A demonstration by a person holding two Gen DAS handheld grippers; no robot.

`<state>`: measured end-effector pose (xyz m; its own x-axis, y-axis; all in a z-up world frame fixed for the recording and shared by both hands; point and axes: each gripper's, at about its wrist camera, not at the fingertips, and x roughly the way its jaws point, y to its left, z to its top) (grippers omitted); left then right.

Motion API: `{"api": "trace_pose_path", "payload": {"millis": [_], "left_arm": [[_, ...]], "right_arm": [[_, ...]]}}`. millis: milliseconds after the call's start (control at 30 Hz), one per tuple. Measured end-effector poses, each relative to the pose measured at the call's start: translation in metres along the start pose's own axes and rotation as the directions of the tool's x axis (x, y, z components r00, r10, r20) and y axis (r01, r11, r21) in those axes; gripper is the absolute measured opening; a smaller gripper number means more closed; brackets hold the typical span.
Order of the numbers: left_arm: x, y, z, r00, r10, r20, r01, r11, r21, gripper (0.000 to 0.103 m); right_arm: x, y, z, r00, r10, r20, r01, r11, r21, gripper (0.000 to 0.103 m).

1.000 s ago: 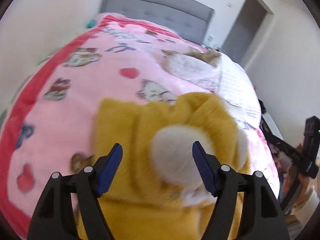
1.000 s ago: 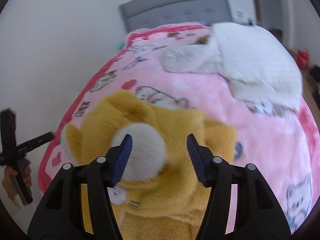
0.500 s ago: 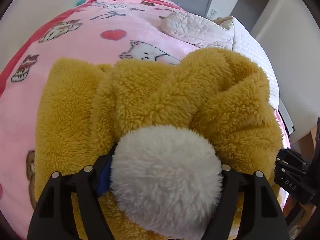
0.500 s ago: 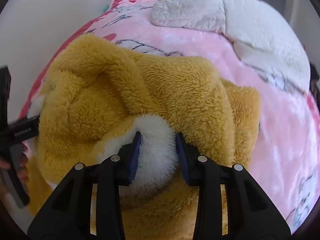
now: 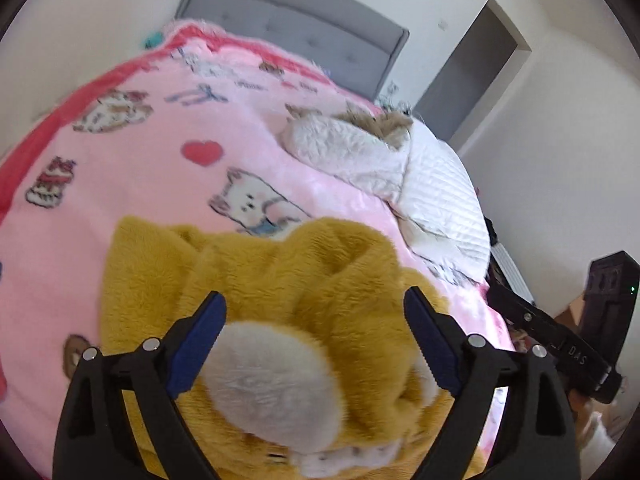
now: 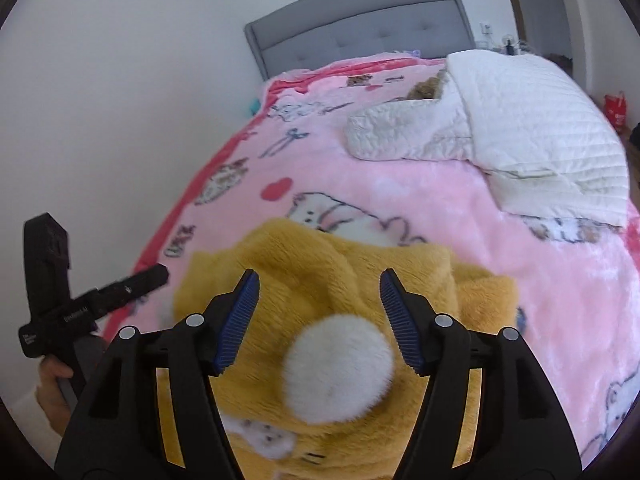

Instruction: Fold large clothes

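A fluffy mustard-yellow garment (image 5: 312, 280) lies bunched on the pink cartoon blanket (image 5: 160, 184); it also shows in the right wrist view (image 6: 320, 272). It carries a round white pompom (image 5: 272, 388), seen in the right wrist view (image 6: 340, 368) too. My left gripper (image 5: 316, 340) is open above the garment, with the pompom between its jaws and not squeezed. My right gripper (image 6: 320, 316) is open just above the pompom and holds nothing. Each view shows the other gripper at its edge (image 5: 580, 344) (image 6: 60, 292).
A white quilted jacket (image 6: 500, 128) lies at the far right of the bed; it also shows in the left wrist view (image 5: 380, 160). A grey headboard (image 6: 360, 36) stands behind. A white wall is at the left and a doorway (image 5: 472, 68) at the right.
Half a second ago the right gripper was pinched on the white pompom and both sat low on the garment. Now both grippers are open and have drawn back and up.
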<state>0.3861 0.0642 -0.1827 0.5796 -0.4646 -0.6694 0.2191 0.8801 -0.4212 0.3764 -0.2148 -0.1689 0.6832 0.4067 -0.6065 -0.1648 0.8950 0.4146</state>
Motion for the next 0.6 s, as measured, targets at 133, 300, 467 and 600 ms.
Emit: {"api": "trace_pose_path", "payload": {"millis": [133,300,467,600], "left_arm": [[0.043,-0.018,-0.011,0.992,0.099,-0.083,-0.093,0.993,0.065,0.088],[0.085,-0.002,-0.026,0.983,0.104,-0.148,-0.097,0.994,0.052,0.087],[0.106,0.002,-0.039,0.979,0.120,-0.167,-0.089,0.979,0.182,0.087],[0.112,0.003,-0.041,0.978,0.126,-0.165,-0.089,0.972,0.218,0.087]], "right_arm": [[0.051,0.003,0.017,0.985,0.132,-0.110,-0.127,0.991,0.049,0.052],[0.116,0.016,0.006,0.949,-0.001,-0.316,-0.025,0.996,-0.080,0.030],[0.138,-0.014,-0.022,0.907,-0.116,-0.405,0.091,0.993,-0.079,0.028],[0.138,-0.020,-0.026,0.912,-0.101,-0.398,0.086,0.995,-0.057,0.028]]}}
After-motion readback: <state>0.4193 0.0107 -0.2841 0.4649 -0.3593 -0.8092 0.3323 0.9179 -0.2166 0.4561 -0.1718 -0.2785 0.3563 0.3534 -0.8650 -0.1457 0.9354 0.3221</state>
